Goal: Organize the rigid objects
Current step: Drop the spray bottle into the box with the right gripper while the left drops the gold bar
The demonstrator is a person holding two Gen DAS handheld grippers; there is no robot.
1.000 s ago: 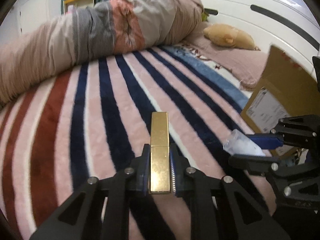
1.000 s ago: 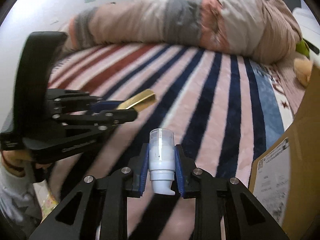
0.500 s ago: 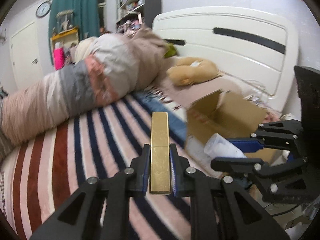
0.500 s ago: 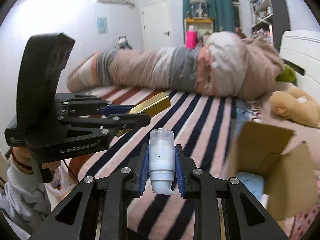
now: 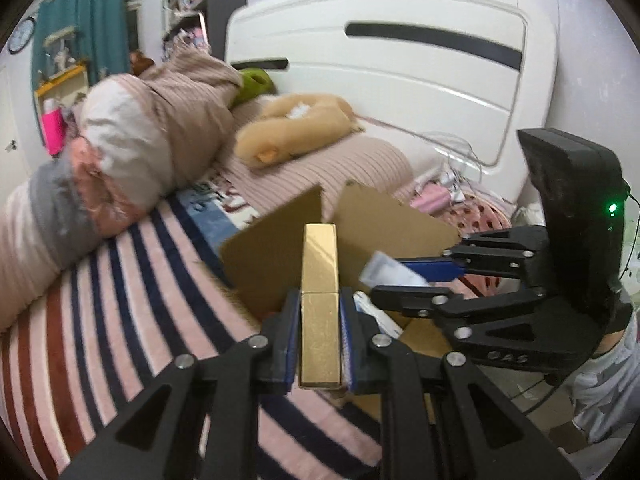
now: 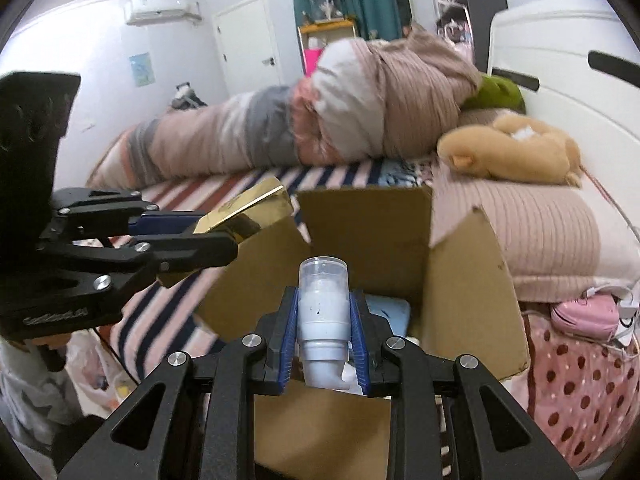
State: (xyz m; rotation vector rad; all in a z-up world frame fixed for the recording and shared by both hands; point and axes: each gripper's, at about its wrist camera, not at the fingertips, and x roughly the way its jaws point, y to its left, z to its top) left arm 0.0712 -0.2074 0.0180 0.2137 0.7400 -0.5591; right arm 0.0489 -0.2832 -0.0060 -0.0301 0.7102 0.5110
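Note:
My left gripper (image 5: 319,312) is shut on a long gold box (image 5: 319,292) that sticks out forward. It also shows at the left of the right wrist view (image 6: 244,212). My right gripper (image 6: 323,320) is shut on a white pump bottle (image 6: 323,304) with a clear cap. That bottle shows in the left wrist view (image 5: 390,272) at the right. Both grippers hover over an open cardboard box (image 6: 368,228), which stands on the striped bed. A light blue item (image 6: 390,310) lies inside the box.
A rolled quilt (image 6: 320,120) lies along the far side of the bed. A tan plush toy (image 6: 516,152) rests on a pink pillow near the white headboard (image 5: 400,72). A pink pouch (image 6: 584,314) and cables lie right of the box.
Both grippers have swung right and upward from the striped blanket toward the cardboard box, still holding their objects. The box is now directly ahead and below.

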